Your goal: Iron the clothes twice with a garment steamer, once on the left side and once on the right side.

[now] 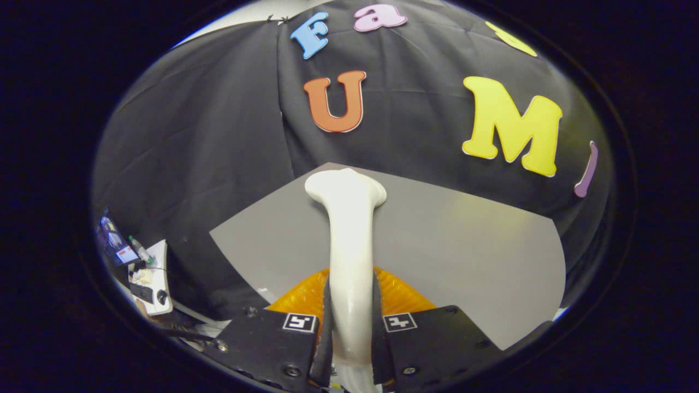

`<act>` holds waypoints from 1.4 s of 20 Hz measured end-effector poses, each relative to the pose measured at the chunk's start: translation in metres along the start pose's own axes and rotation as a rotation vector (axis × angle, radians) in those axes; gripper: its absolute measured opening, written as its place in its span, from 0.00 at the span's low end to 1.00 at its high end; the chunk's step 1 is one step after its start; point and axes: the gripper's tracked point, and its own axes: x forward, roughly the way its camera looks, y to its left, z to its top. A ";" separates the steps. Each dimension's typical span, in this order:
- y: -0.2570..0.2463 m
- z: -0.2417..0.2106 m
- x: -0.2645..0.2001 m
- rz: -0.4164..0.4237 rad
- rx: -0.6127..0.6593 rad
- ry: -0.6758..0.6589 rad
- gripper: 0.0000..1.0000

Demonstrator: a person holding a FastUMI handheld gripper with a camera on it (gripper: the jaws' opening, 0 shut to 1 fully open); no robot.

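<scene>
The gripper had its two fingers drawn in against the sides of a glossy white plastic garment steamer, one finger pressing on each side of its slim handle, so the steamer was pinched firmly between them. Each finger block carried a small square black-and-white marker tag on its upper face, one tag to either side of the handle.

The handle rose from between the fingers and ran straight ahead, widening at its far end into a rounded, flared head that stood well beyond the fingertips. Just behind the handle, and close above the finger blocks, showed a ribbed translucent orange piece, spread out to both sides of the handle; whether it belonged to the steamer or to something else could not be told.

Beyond that lay a flat, plain grey table surface, under and around the steamer's head. The steamer's head reached up near the table's far edge, where the black cloth wall of the booth hung behind it.

Off to the left side, far from the fingers, stood a small white side table crowded with little items too small to make out.
</scene>
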 end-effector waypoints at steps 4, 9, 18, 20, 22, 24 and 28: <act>-0.011 -0.002 -0.040 -0.015 0.007 -0.073 0.31; -0.034 0.015 -0.106 -0.053 0.059 -0.193 0.31; -0.123 0.030 -0.231 -0.230 0.212 -0.403 0.31; -0.151 0.027 -0.260 -0.294 0.243 -0.444 0.31; -0.178 0.022 -0.287 -0.350 0.273 -0.475 0.31; -0.208 0.019 -0.315 -0.404 0.304 -0.506 0.31; -0.266 0.024 -0.366 -0.491 0.366 -0.577 0.31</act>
